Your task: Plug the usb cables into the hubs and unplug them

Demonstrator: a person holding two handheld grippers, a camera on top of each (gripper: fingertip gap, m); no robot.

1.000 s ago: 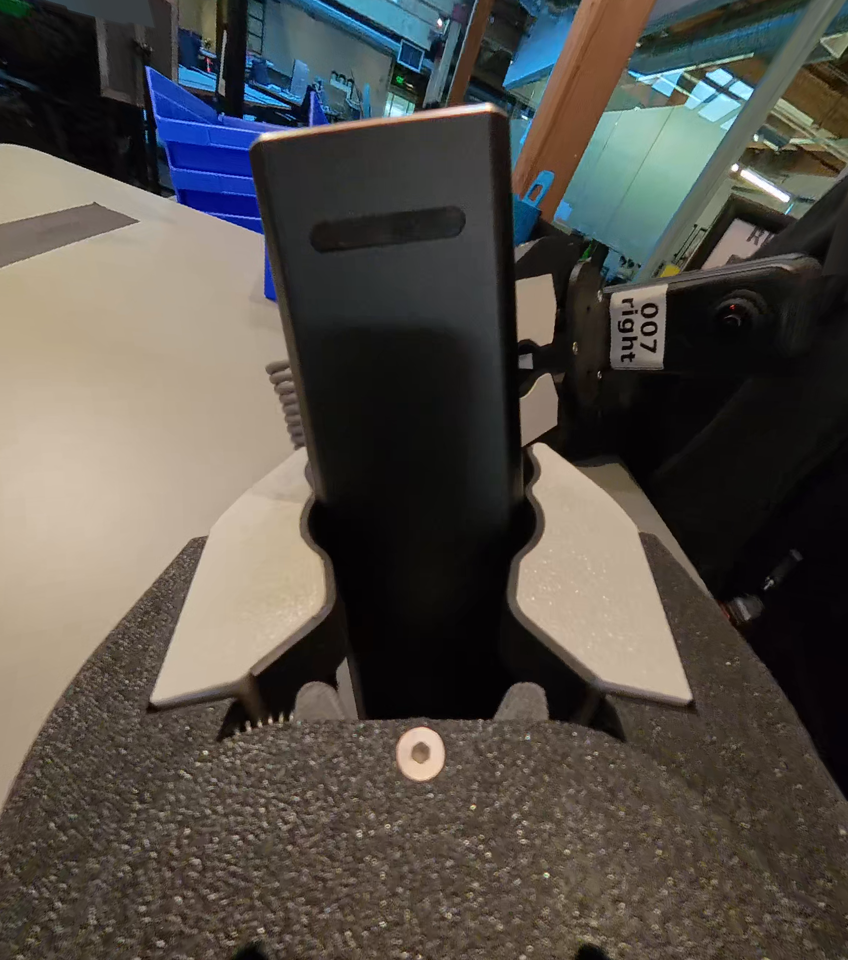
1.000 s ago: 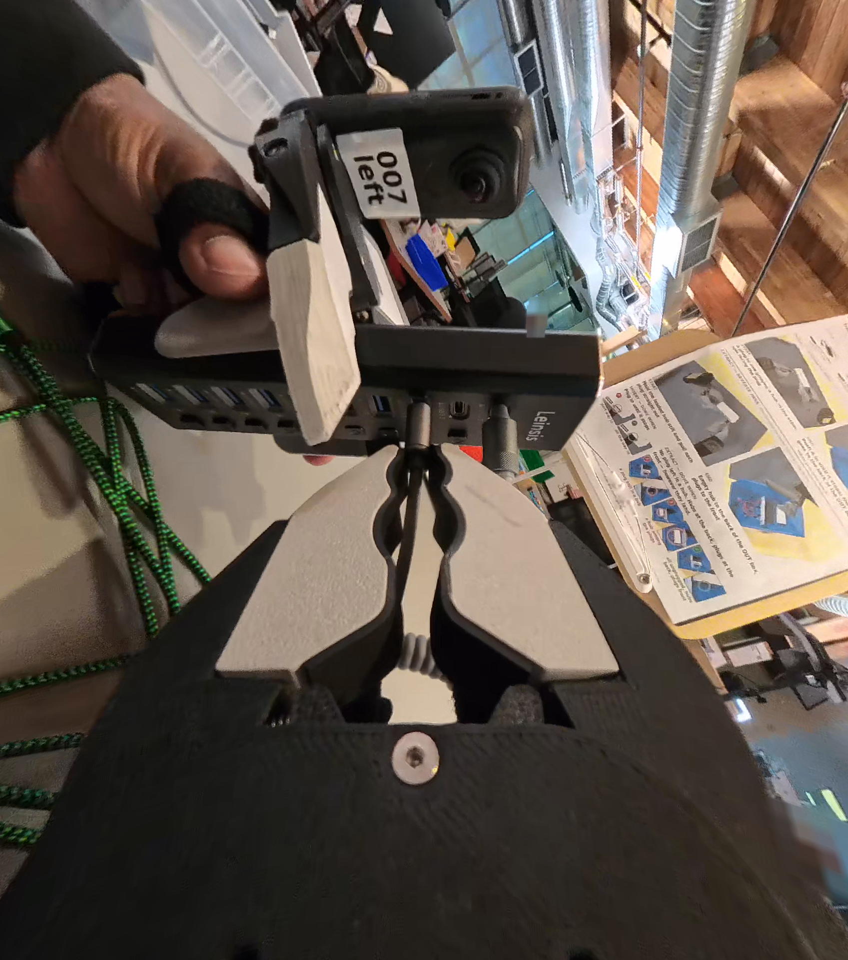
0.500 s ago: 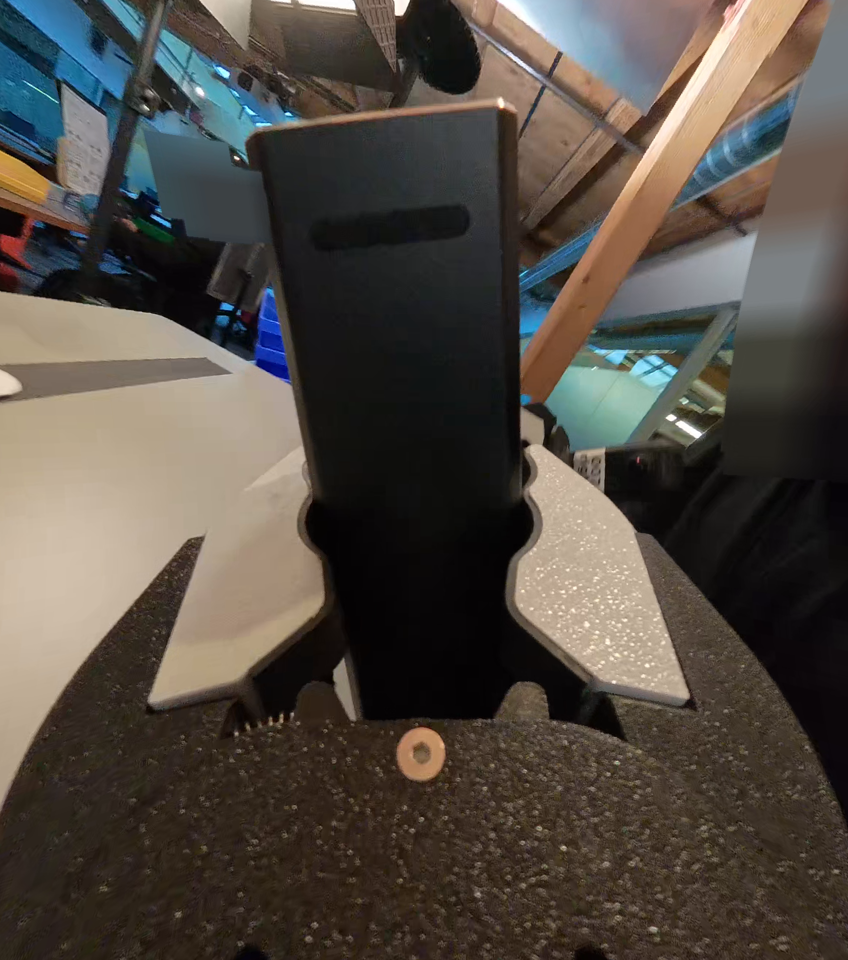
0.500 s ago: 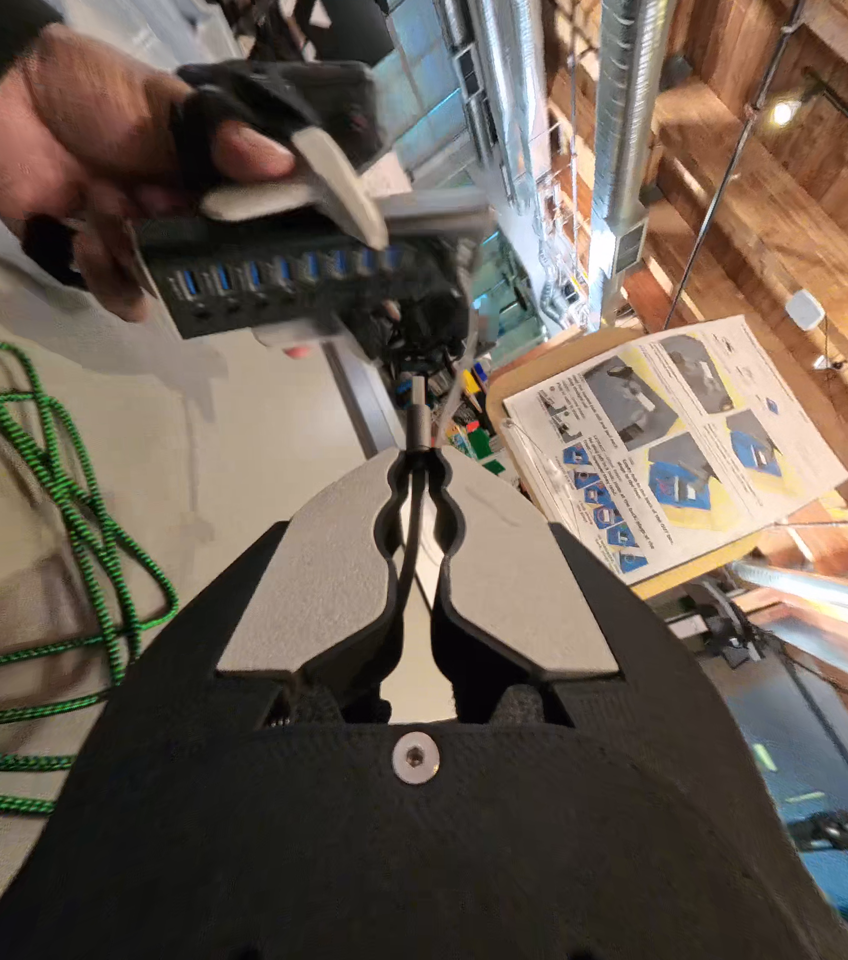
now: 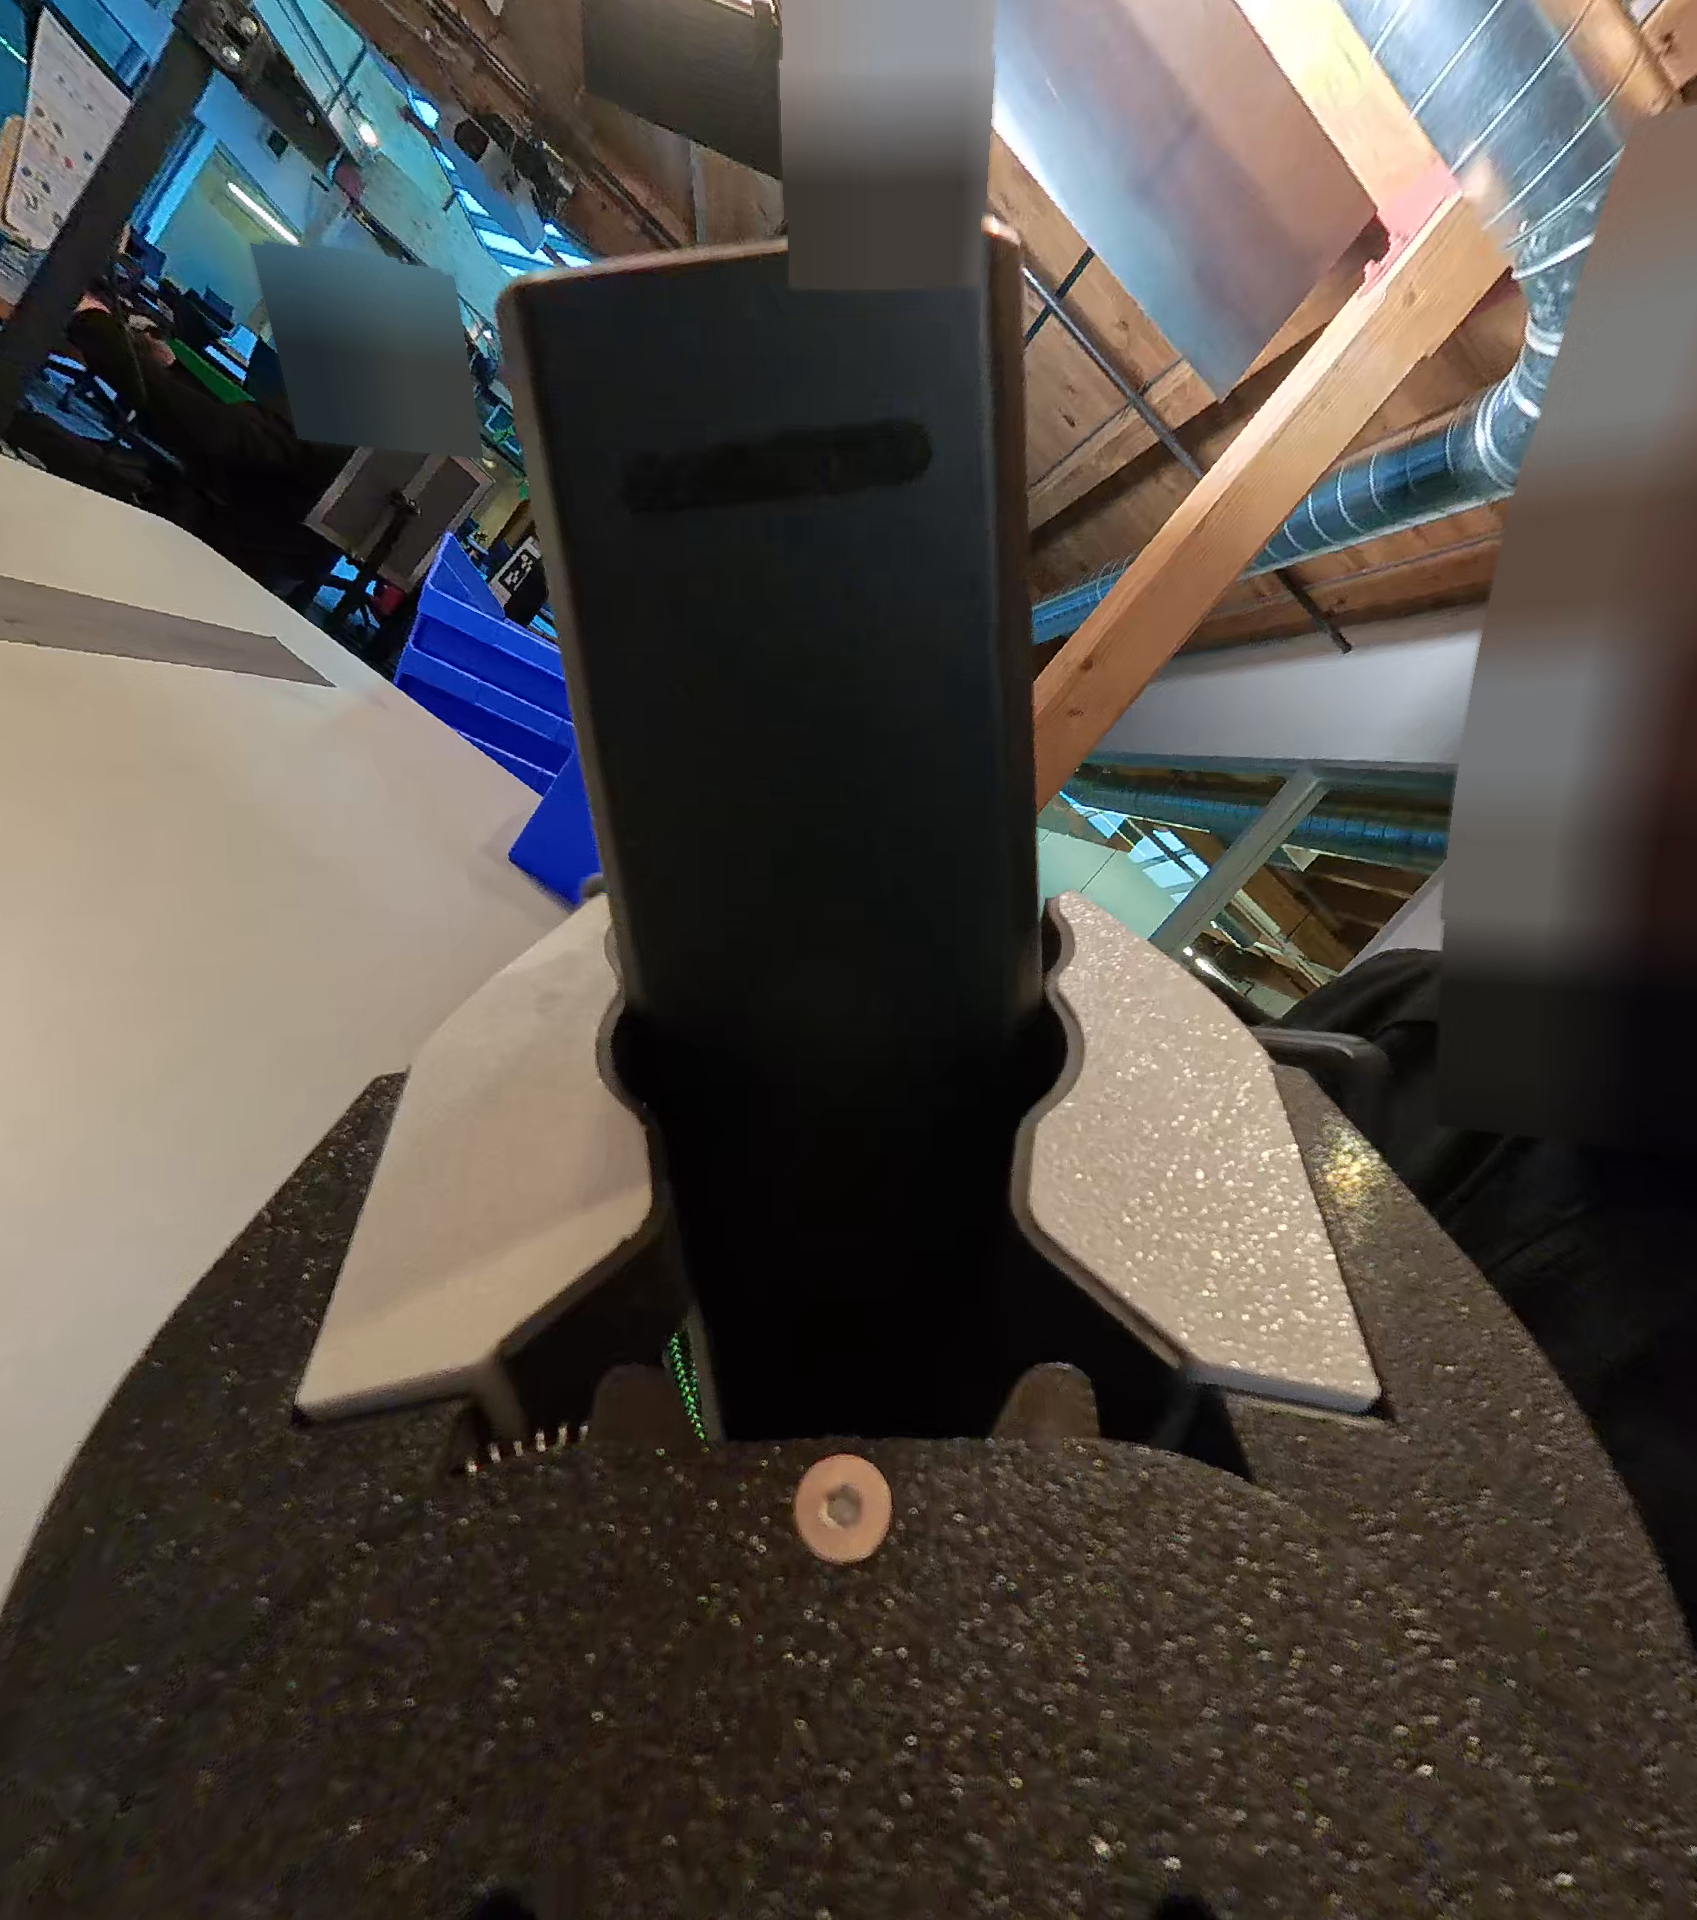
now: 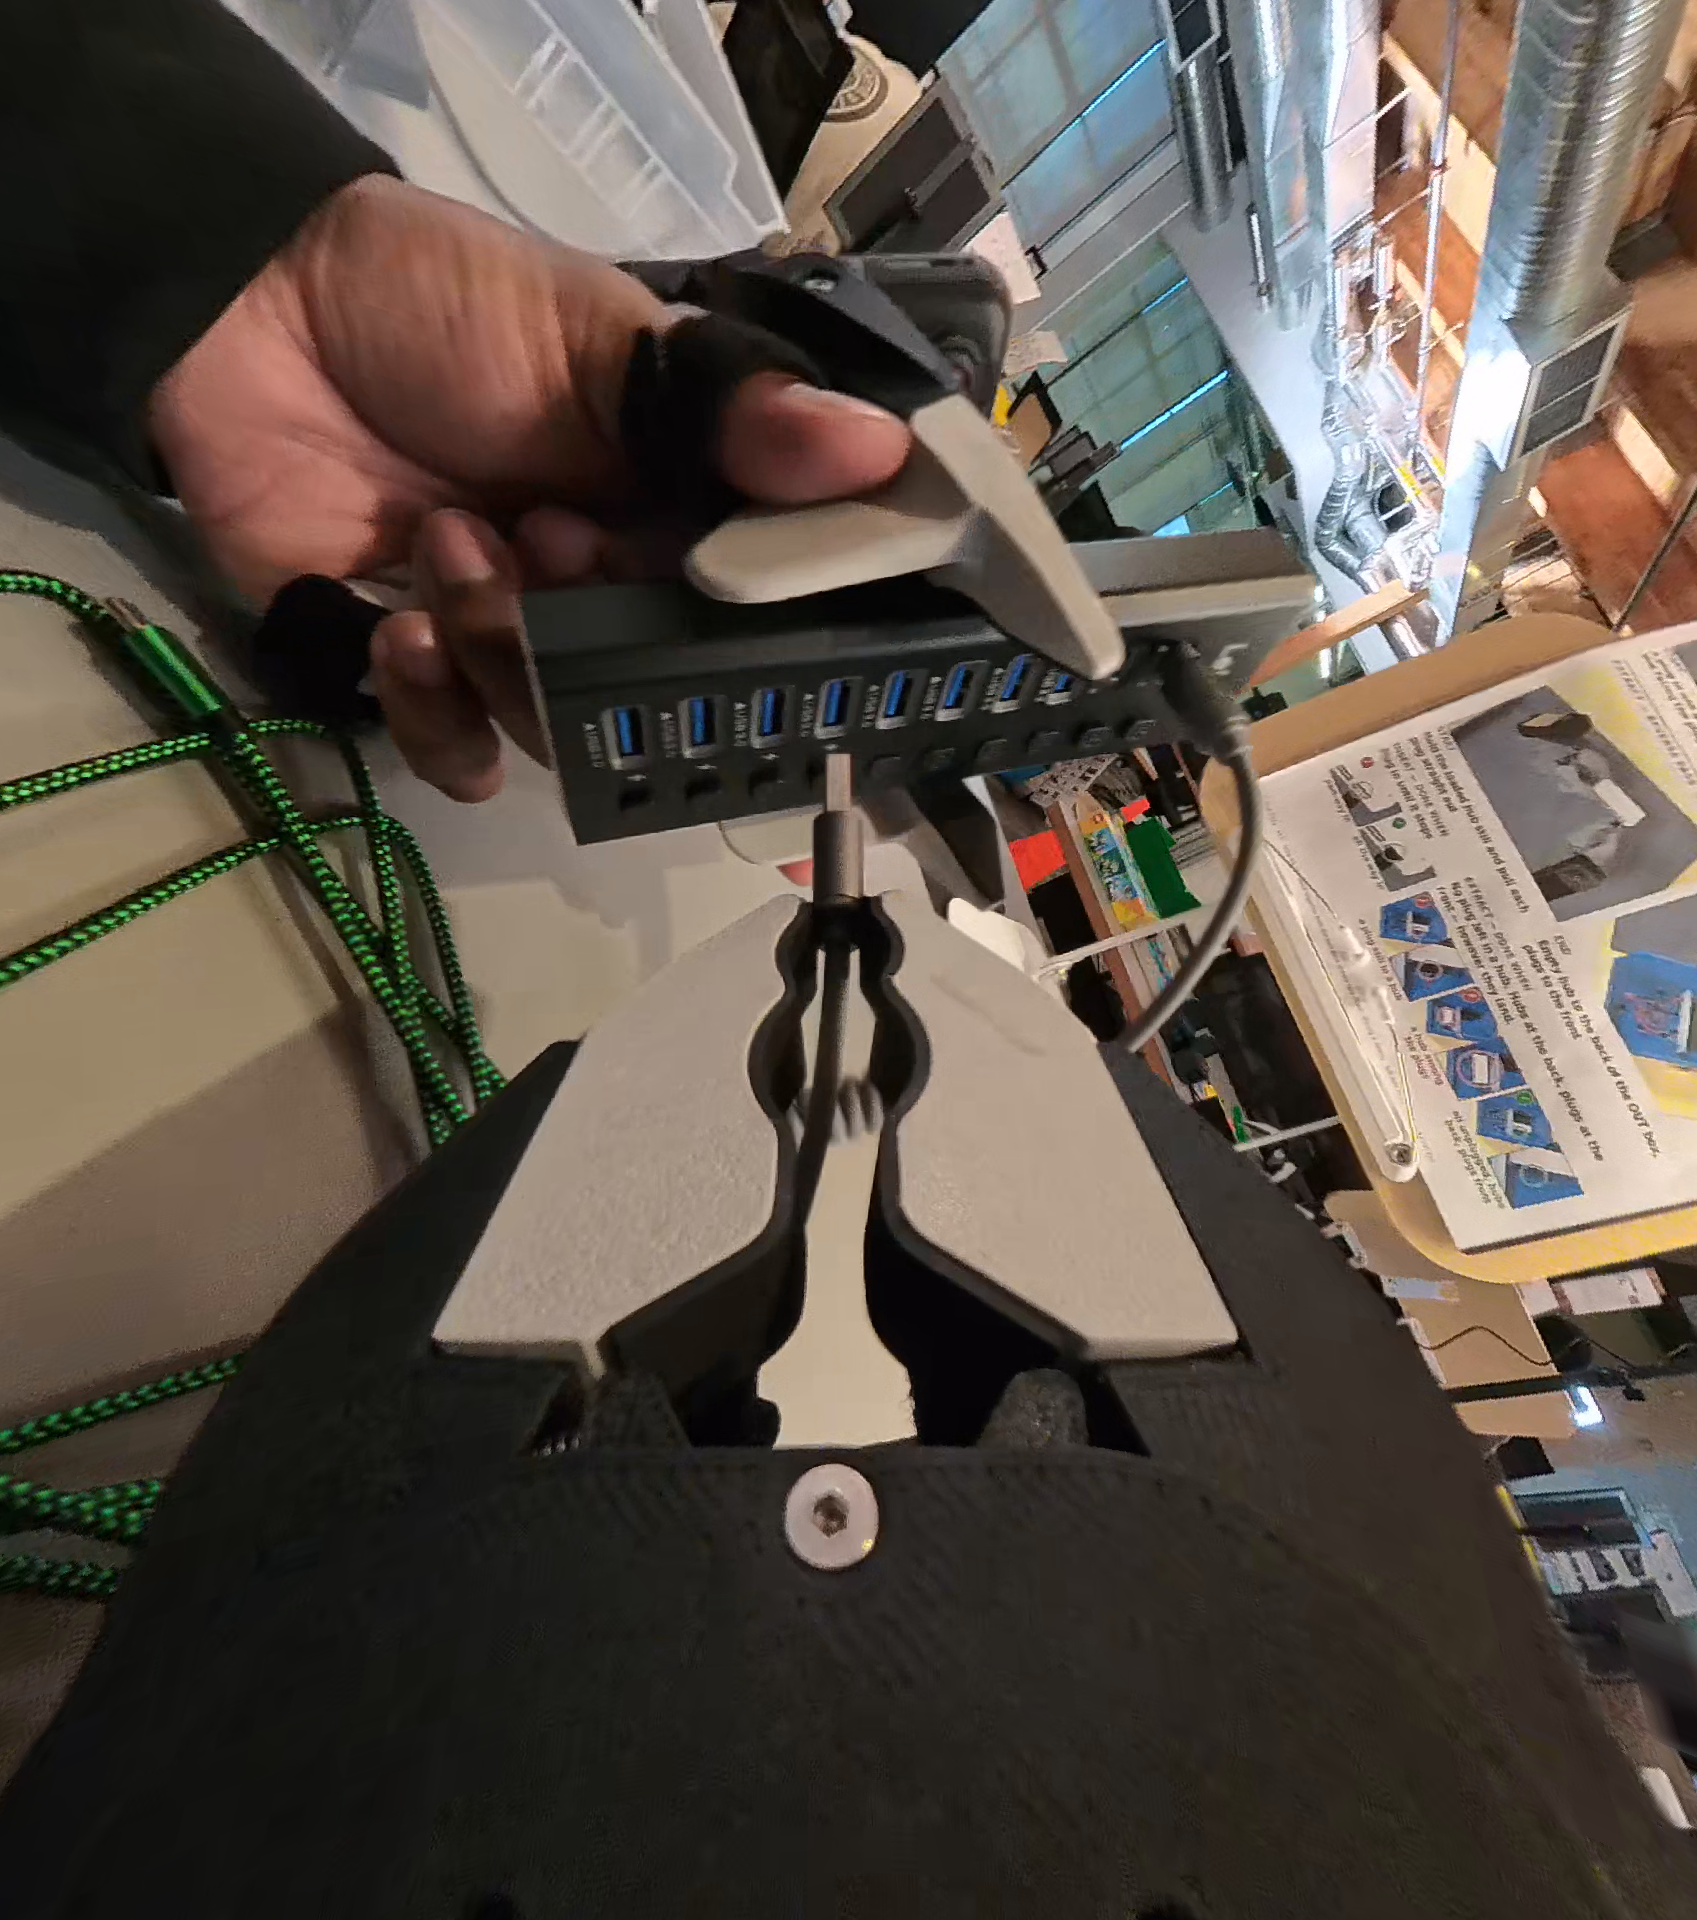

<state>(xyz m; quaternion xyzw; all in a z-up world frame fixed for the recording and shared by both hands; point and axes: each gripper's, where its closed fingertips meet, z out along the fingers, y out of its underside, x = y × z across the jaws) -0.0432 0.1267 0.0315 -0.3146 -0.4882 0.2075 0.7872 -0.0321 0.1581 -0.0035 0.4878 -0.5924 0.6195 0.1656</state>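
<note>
Grey plug [image 6: 839, 847] now facing hub [image 6: 854, 717] ports (earlier rear)

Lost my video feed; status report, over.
Left claw shut on hub. Right claw shut on dark cable, plug just short of hub's blue ports. Grey cable plugged at hub's end, clear.

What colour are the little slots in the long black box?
Blue. The USB hub has a row of blue ports along its face, clearest in the right wrist view.
</note>
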